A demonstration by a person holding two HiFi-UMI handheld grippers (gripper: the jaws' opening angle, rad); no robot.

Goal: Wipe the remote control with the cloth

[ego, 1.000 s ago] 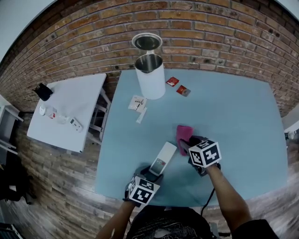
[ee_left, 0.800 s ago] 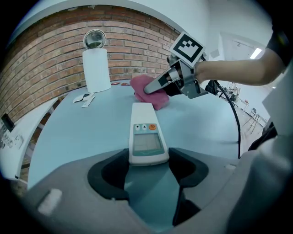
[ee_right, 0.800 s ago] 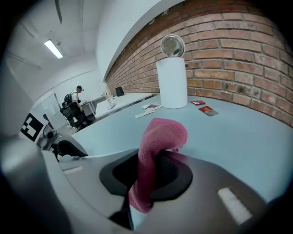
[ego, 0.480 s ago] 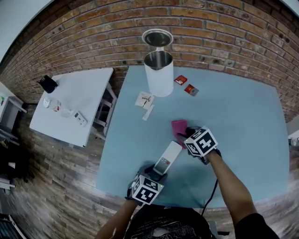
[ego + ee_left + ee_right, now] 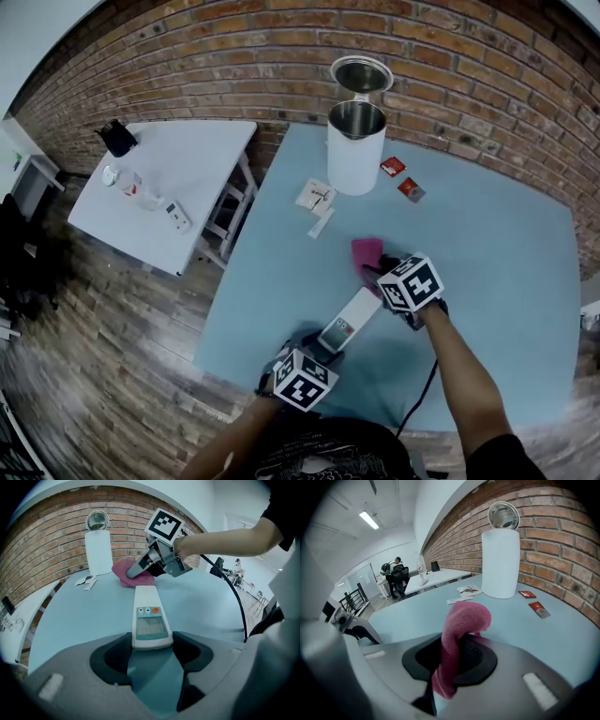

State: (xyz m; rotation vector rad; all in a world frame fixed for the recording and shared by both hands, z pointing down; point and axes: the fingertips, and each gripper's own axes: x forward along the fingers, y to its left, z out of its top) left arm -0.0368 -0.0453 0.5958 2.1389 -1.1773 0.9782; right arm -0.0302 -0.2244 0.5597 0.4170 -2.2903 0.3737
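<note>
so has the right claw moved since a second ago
Yes. The right claw, holding the cloth, has shifted left, closer to the far end of the remote control.

right gripper (image 5: 381,273): we moved it and the cloth (image 5: 367,252) left and toward the table's (image 5: 487,244) far edge, from right of the remote's (image 5: 351,320) far end to just beyond that end | view: our head turned, so the table sits further right in view
</note>
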